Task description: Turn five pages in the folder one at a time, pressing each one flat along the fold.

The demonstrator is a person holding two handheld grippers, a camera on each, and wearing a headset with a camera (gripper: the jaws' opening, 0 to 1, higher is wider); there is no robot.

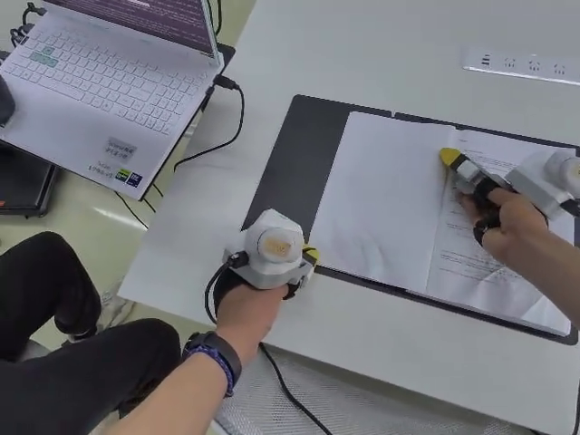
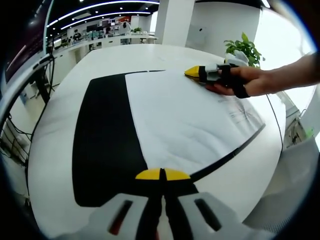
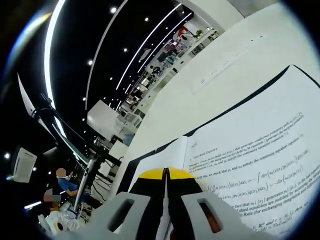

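Yellow-tipped, your right gripper [image 3: 165, 174] is closed empty, printed page [image 3: 260, 150] under its tips; your left gripper [image 2: 162, 175], closed empty too, has the folder [image 2: 105, 140] edge just ahead.

Black flat folder [image 1: 294, 154] lies open on white desk [image 1: 381, 54]; blank white page [image 1: 381, 199] left, printed page [image 1: 471, 263] right (text small).

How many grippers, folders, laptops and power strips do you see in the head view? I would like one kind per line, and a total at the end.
grippers: 2, the left gripper and the right gripper
folder: 1
laptop: 1
power strip: 1
total: 5
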